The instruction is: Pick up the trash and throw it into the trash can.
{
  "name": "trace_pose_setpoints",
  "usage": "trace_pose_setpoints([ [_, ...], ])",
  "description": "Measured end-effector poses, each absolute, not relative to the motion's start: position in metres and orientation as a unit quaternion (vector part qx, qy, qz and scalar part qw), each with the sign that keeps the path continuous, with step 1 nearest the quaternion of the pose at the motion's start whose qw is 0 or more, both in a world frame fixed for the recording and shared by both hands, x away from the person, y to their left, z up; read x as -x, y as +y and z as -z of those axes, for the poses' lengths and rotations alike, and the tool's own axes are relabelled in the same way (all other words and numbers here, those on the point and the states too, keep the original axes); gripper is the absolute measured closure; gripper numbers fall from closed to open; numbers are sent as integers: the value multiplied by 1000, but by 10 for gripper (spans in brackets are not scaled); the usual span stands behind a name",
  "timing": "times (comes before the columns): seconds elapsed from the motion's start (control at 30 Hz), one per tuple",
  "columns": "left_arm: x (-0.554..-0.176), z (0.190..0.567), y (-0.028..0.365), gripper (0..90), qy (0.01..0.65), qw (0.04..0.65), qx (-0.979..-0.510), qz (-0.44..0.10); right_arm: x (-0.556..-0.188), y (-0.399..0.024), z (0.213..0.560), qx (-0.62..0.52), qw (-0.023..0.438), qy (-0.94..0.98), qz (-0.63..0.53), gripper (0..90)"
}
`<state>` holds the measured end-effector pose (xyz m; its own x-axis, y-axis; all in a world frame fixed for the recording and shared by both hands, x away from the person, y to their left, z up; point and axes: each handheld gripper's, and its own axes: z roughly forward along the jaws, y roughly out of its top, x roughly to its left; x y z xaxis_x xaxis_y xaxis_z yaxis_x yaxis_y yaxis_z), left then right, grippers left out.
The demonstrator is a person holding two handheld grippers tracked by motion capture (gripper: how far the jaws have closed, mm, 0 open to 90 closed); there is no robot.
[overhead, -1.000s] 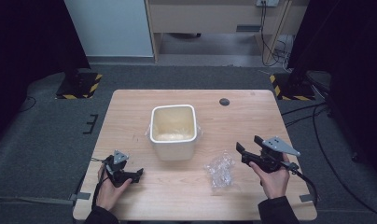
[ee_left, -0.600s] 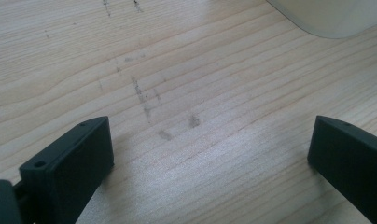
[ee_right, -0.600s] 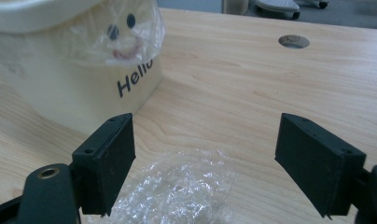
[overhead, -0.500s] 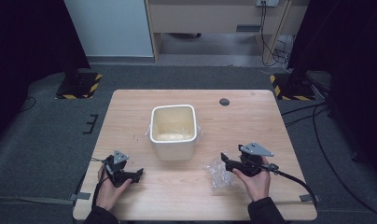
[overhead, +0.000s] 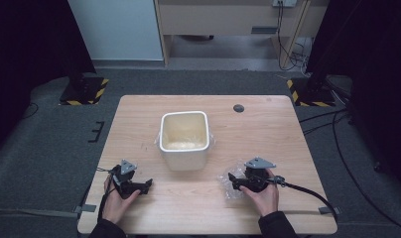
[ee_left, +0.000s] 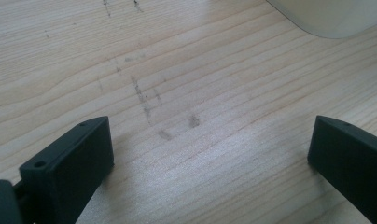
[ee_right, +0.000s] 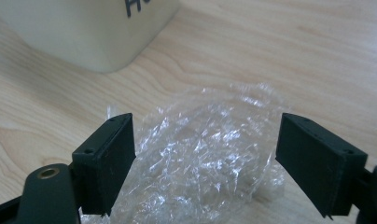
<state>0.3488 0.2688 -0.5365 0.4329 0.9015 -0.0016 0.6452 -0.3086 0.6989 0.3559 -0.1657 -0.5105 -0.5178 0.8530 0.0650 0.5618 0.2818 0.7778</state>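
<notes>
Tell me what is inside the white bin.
The white bin shows a pale, clear plastic lining; no distinct item is visible. Its lower corners are hidden by the walls.

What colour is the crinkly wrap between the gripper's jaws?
The plastic wrap is clear and see-through, with shiny white glints. It shows best in the right gripper view.

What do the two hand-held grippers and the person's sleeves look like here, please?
Both are black. The left hand-held gripper and the right hand-held gripper each carry a grey three-cornered plate on top and end in two flat, blocky black jaws with small holes. A black cable trails from the right one. The sleeves are dark.
</notes>
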Motion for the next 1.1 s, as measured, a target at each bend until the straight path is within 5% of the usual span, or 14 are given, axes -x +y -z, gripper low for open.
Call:
trace_pose_setpoints([
  [0.2, -349, 537, 269, 0, 493, 320, -784, -200, -354, -161, 519, -453, 175, 793, -368, 230],
  [0.6, -349, 536, 269, 0, 493, 320, -784, -201, -349, -162, 520, -434, 169, 813, -350, 626],
  [1.1, -349, 536, 269, 0, 493, 320, -784, -201, -348, -187, 475, -431, 225, 755, -439, 682],
])
